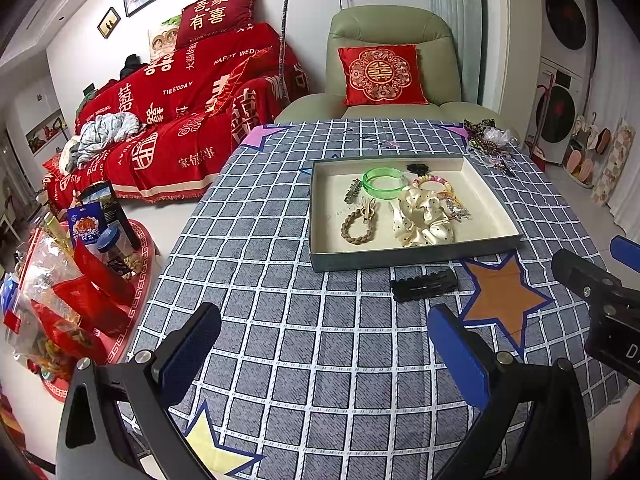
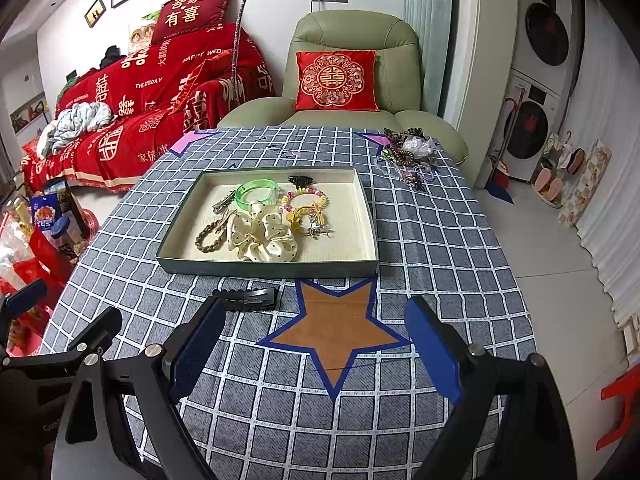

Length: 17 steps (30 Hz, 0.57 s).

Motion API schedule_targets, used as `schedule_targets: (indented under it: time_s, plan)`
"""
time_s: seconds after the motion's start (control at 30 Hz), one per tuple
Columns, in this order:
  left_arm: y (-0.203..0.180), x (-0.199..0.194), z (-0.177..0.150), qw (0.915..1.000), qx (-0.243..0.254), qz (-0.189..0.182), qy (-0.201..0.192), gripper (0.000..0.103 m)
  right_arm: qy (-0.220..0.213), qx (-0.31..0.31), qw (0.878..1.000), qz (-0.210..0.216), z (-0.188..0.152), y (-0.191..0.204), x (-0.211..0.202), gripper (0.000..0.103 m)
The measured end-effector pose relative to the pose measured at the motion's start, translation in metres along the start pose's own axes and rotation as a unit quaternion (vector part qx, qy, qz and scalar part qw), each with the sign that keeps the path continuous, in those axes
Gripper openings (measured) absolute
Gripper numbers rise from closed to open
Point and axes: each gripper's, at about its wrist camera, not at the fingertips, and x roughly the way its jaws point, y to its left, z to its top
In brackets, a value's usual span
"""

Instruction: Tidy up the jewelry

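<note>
I'm holding both grippers, left (image 1: 324, 344) and right (image 2: 316, 344), above the checked tablecloth (image 2: 432, 232), jaws spread apart and gripping nothing. A black hair clip (image 2: 248, 299) is lying just before the tray (image 2: 264, 267) of jewelry.

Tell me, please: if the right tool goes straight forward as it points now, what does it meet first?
Probably the tablecloth at the brown star, which lies between the open fingers of the right tool. Beyond it stands the tray's near wall. Depth is unclear.
</note>
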Motion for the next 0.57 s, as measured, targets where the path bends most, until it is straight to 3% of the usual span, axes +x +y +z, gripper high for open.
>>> schedule_targets:
  time_s: [0.57]
  plan:
    - [-0.0007, 0.0072, -0.0033, 1.0, -0.001, -0.008, 0.003, 0.103, 0.005, 0.003, 1.0, 0.0, -0.006, -0.0011, 0.0034, 0.093]
